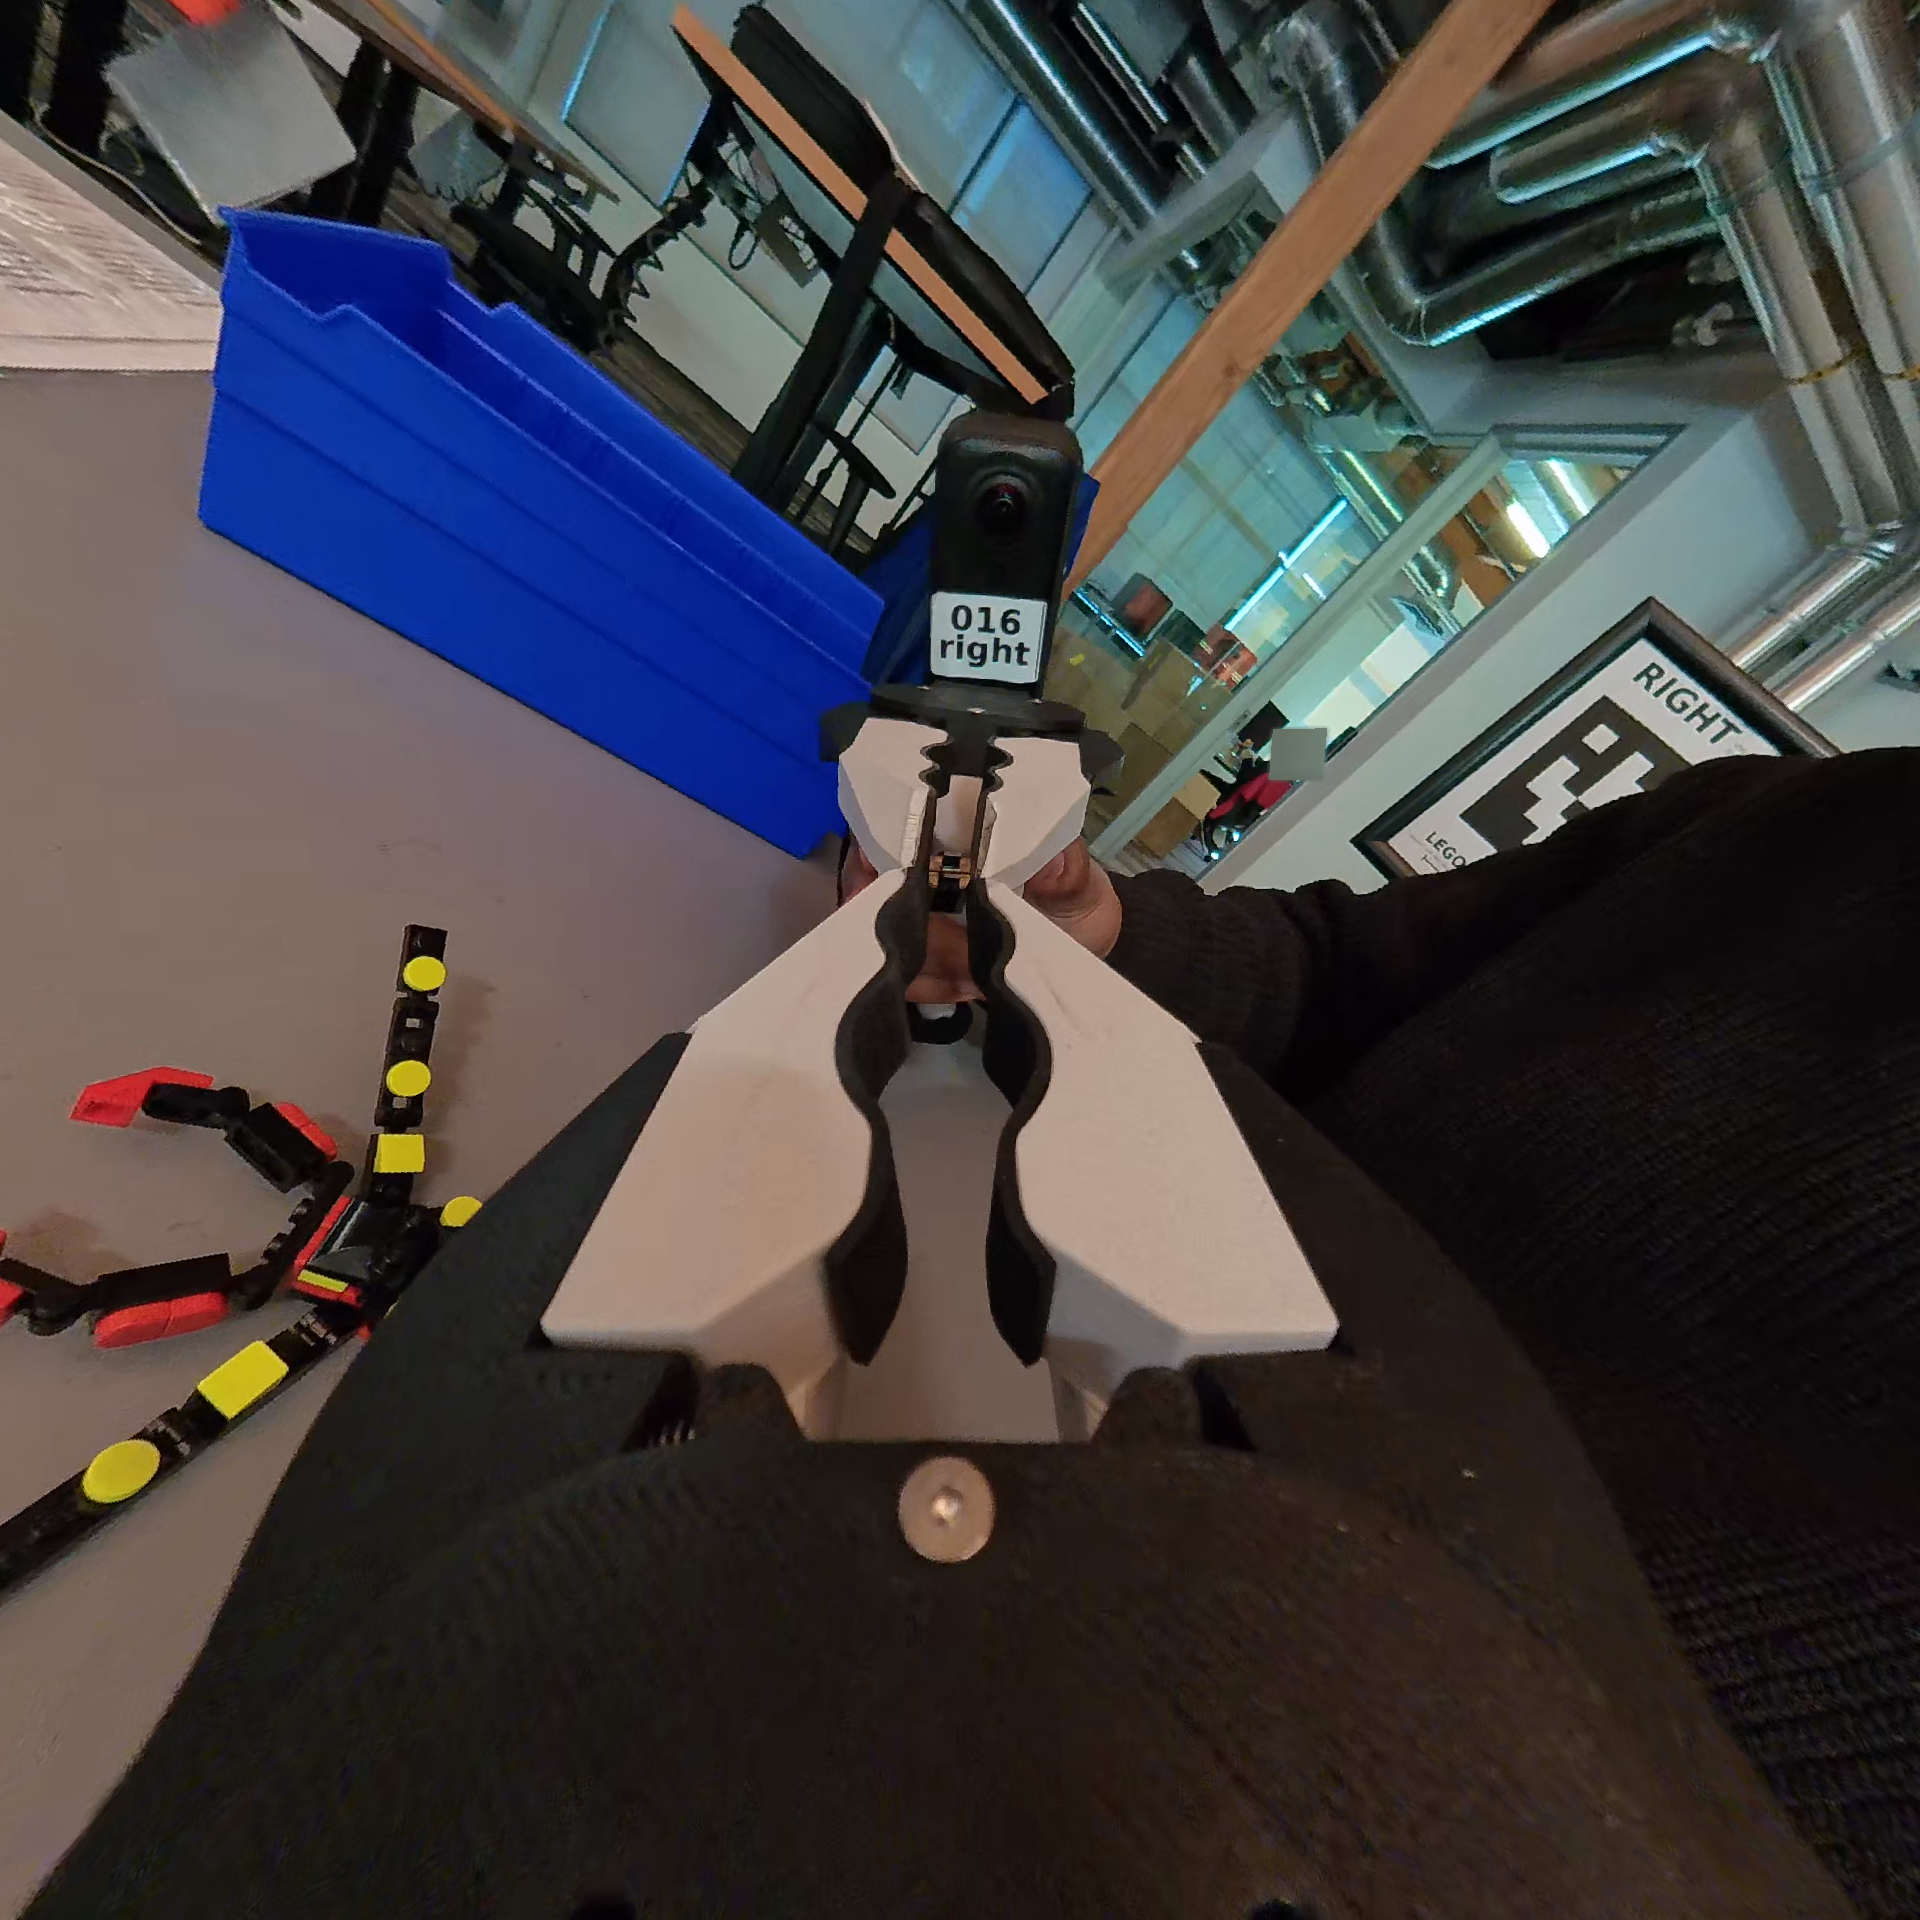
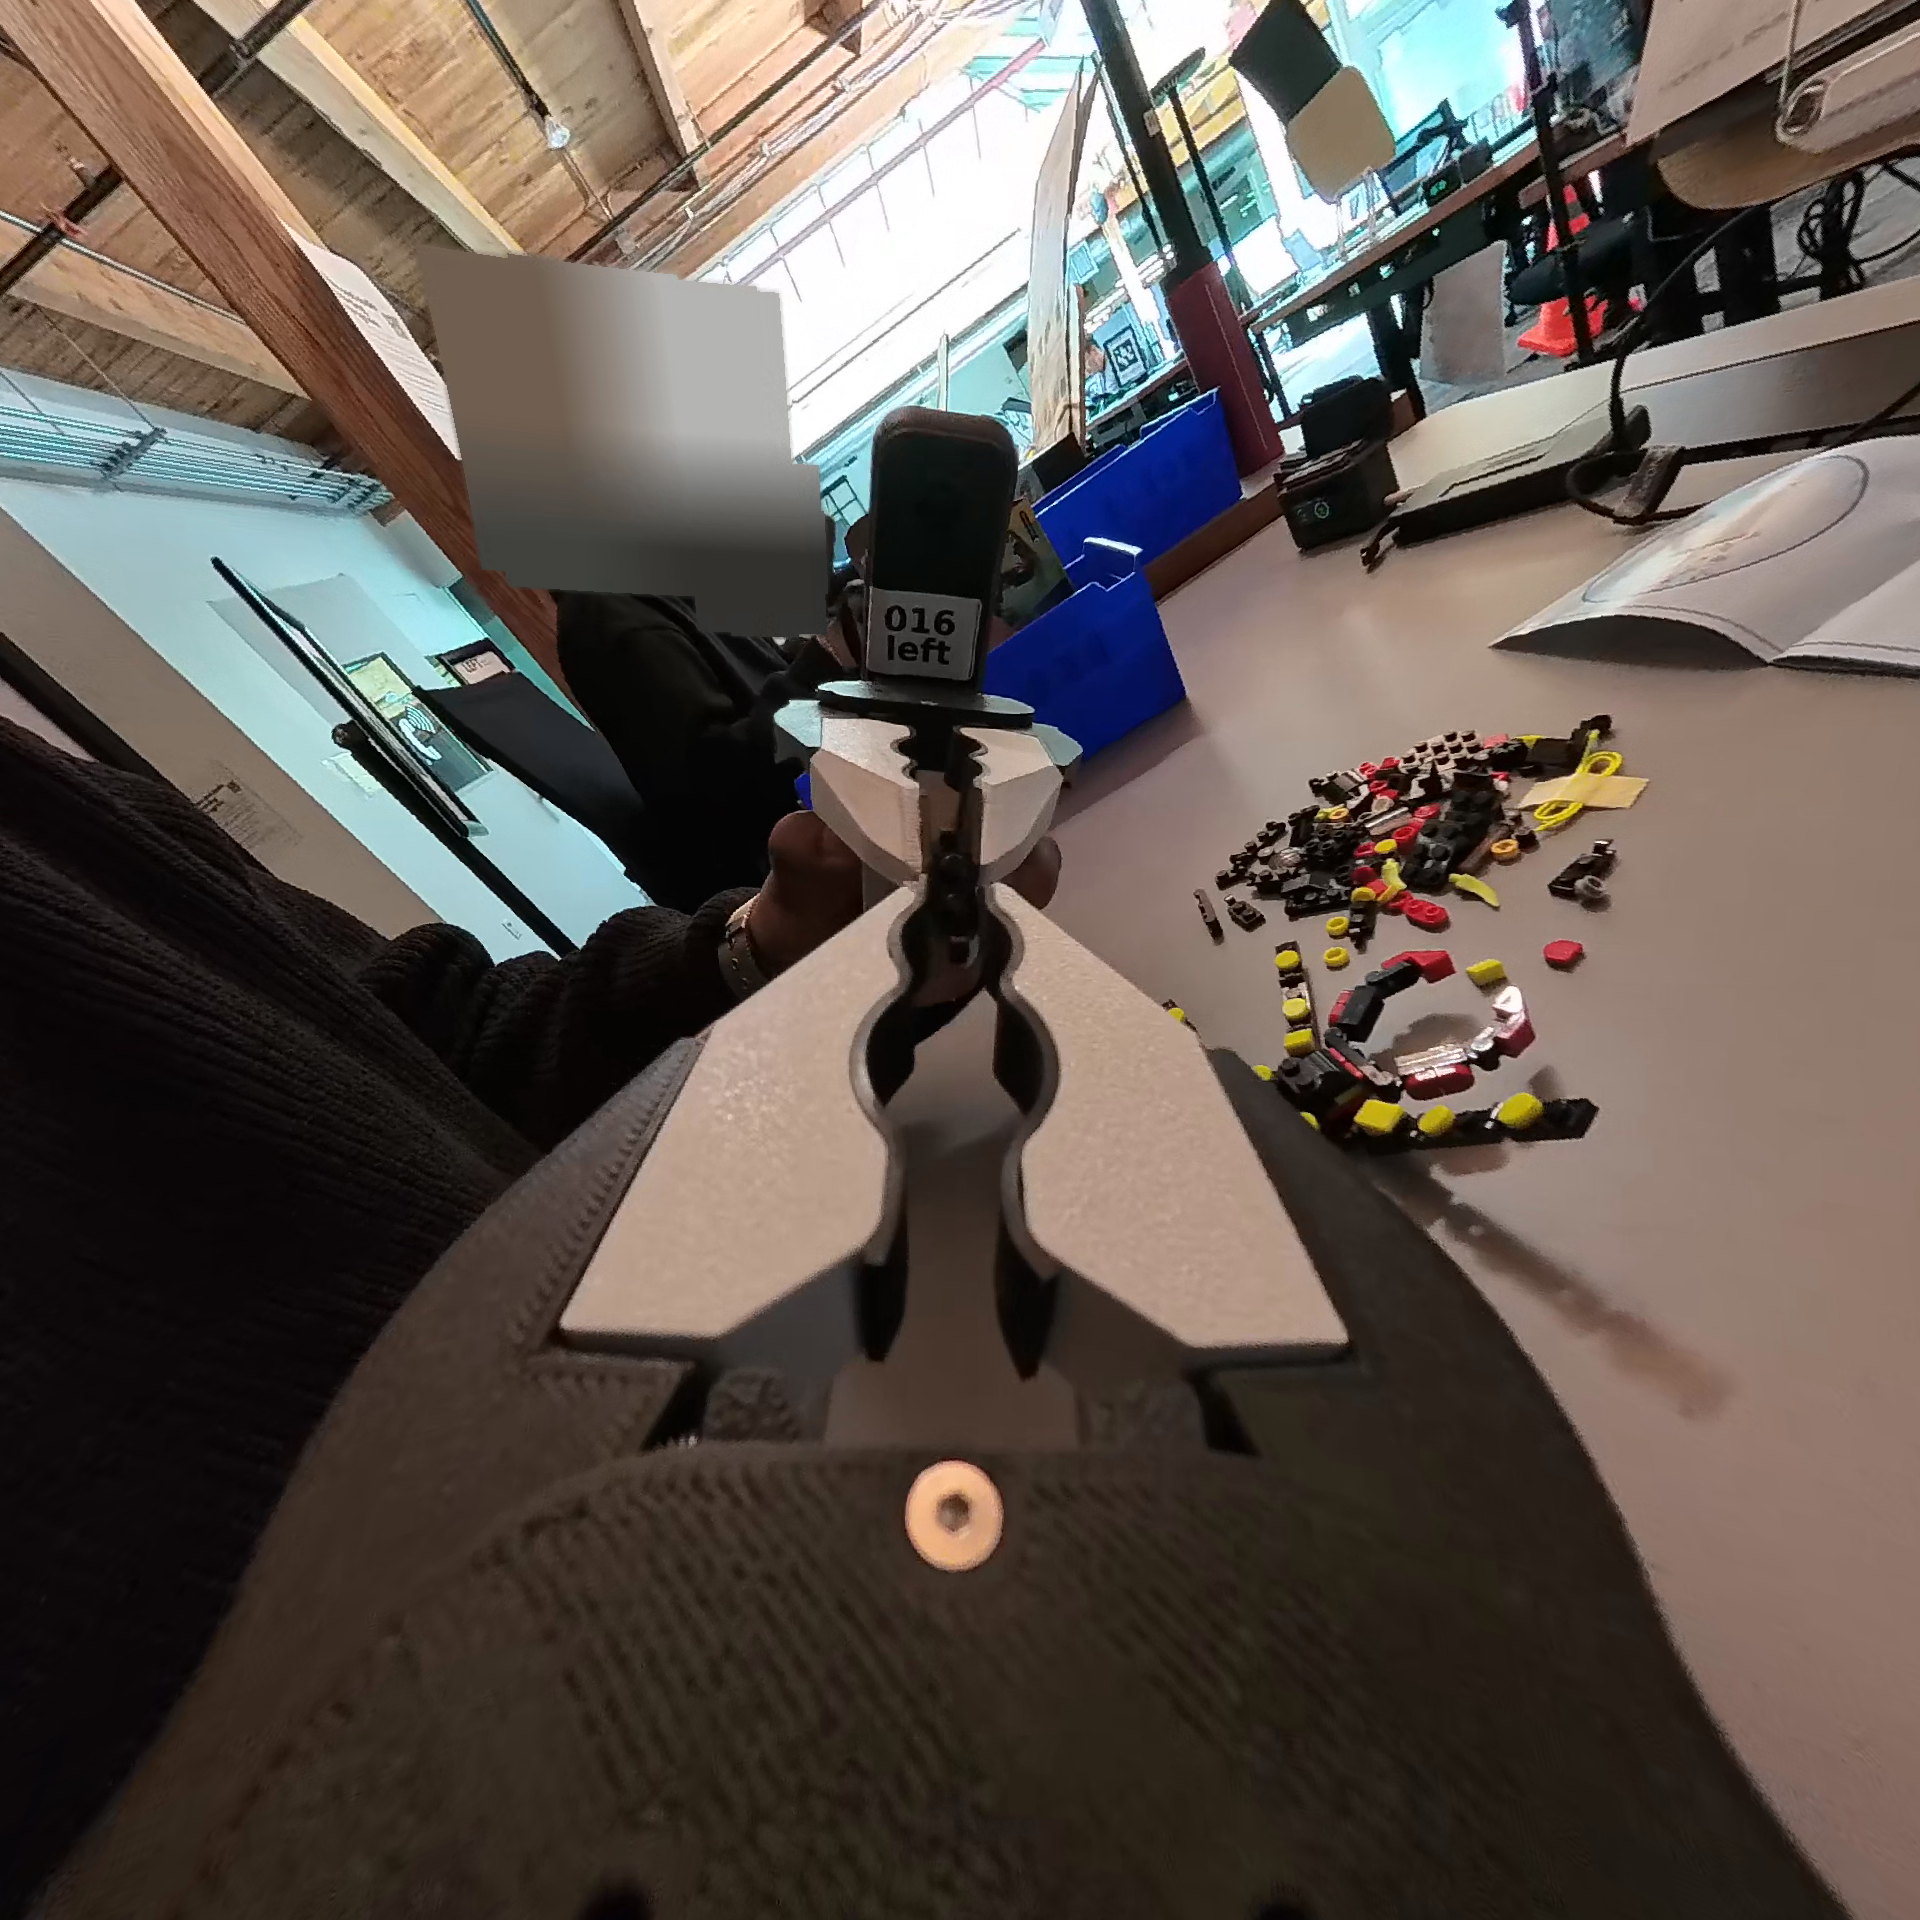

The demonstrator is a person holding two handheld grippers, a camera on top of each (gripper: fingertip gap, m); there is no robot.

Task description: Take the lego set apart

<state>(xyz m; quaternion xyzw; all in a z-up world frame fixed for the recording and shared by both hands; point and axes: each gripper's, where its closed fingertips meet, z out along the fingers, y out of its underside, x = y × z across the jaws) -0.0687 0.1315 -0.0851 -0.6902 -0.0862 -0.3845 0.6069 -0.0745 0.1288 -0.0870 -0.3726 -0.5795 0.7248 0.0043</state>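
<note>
Grippers [image 1: 951, 883] [image 2: 951, 904] tip to tip, both clenched on one small black piece [image 1: 951, 871], above the lego set [image 2: 1403, 1070]; next, pulling apart.

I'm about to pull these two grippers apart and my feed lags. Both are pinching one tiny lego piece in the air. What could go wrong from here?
1. The small black piece is held only at the fingertips of the left gripper and right gripper; it may snap free and fly off.
2. It could fall into the loose pile, where it would be hard to find.
3. Lowering either gripper could knock the remaining model.
</note>
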